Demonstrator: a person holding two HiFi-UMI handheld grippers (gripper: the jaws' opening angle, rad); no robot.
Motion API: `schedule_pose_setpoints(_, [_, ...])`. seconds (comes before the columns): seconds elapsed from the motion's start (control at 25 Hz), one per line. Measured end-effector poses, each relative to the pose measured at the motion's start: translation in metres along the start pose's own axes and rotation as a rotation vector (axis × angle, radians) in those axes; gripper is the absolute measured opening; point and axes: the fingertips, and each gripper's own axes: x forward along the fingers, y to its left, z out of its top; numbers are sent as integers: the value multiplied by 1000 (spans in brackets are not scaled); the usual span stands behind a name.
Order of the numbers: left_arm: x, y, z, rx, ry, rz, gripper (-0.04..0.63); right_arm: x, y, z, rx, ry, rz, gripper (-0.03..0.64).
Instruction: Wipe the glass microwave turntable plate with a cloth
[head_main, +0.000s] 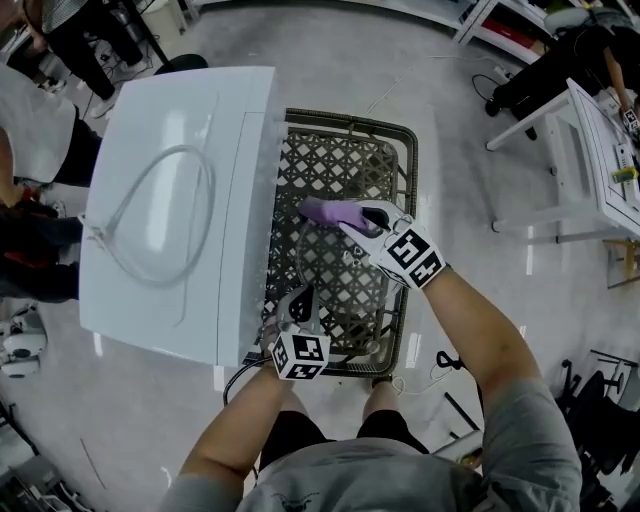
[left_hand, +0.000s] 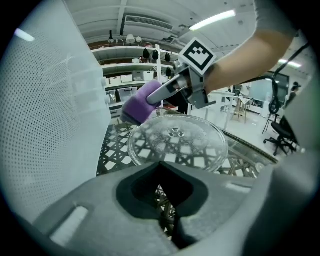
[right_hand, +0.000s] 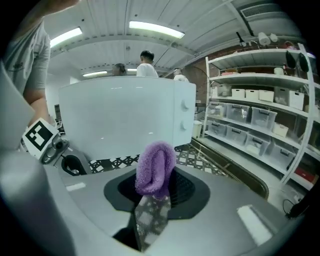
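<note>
The clear glass turntable plate (left_hand: 175, 142) lies over the black lattice table (head_main: 395, 160), faint in the head view (head_main: 335, 270). My left gripper (head_main: 300, 298) is at the plate's near rim. In the left gripper view the rim runs into the closed jaws of that gripper (left_hand: 162, 170). My right gripper (head_main: 345, 218) is shut on a folded purple cloth (head_main: 322, 211). It holds the cloth (left_hand: 140, 107) at the plate's far-left edge. In the right gripper view the cloth (right_hand: 155, 170) sticks up from between the jaws.
A white microwave (head_main: 180, 200) stands on the left part of the table, close beside the plate, with a cable (head_main: 150, 215) lying on top. White shelving (right_hand: 260, 115) and desks (head_main: 590, 160) stand around. People (right_hand: 146, 65) are behind the microwave.
</note>
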Motion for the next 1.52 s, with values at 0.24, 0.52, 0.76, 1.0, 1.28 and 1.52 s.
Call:
schedule_pose_setpoints(0.24, [1, 2, 0, -6, 3, -5, -2, 48, 12, -14, -78, 81, 38, 114])
schedule_pose_setpoints(0.52, [1, 2, 0, -9, 7, 5, -2, 53, -7, -31, -166, 187, -24, 110])
schedule_pose_setpoints(0.76, [1, 2, -1, -9, 9, 15, -2, 34, -25, -48, -156, 220, -73, 109])
schedule_pose_setpoints(1.0, [2, 3, -1, -11, 8, 27, -2, 7, -48, -65, -155, 253, -119, 109])
schedule_pose_setpoints(1.28, [2, 2, -1, -11, 9, 26, -2, -31, -67, -86, -163, 300, -152, 109])
schedule_pose_setpoints(1.52, [3, 3, -1, -12, 9, 29, -2, -45, -74, -95, -138, 311, -172, 109])
